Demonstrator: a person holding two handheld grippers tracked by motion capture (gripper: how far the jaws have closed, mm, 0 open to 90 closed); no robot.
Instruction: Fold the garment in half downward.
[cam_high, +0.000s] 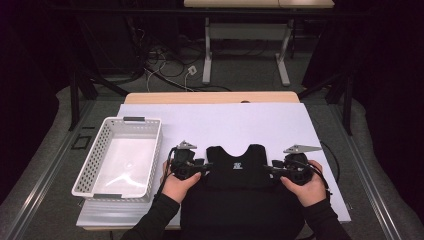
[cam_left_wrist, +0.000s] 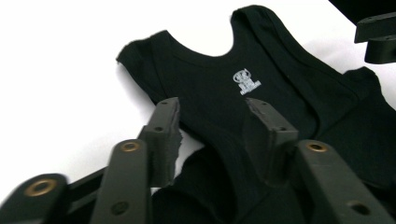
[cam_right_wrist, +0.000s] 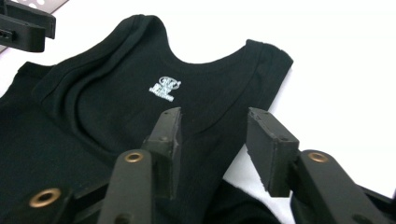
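A black sleeveless top (cam_high: 237, 167) with a small white print at the neck lies flat on the white sheet (cam_high: 225, 125), neck toward the far side. Its lower part runs into the dark at the table's front edge. My left gripper (cam_high: 206, 165) is at the top's left armhole and my right gripper (cam_high: 267, 169) at its right armhole. In the left gripper view the jaws (cam_left_wrist: 212, 109) stand apart over the armhole edge of the top (cam_left_wrist: 224, 93), not pressing it. In the right gripper view the jaws (cam_right_wrist: 214, 116) stand apart the same way over the top (cam_right_wrist: 140, 93).
A white perforated basket (cam_high: 90, 160) stands at the left of the sheet, with nothing in it. The sheet's far half is bare. Beyond the wooden table edge (cam_high: 210, 97) are cables and table legs on the floor.
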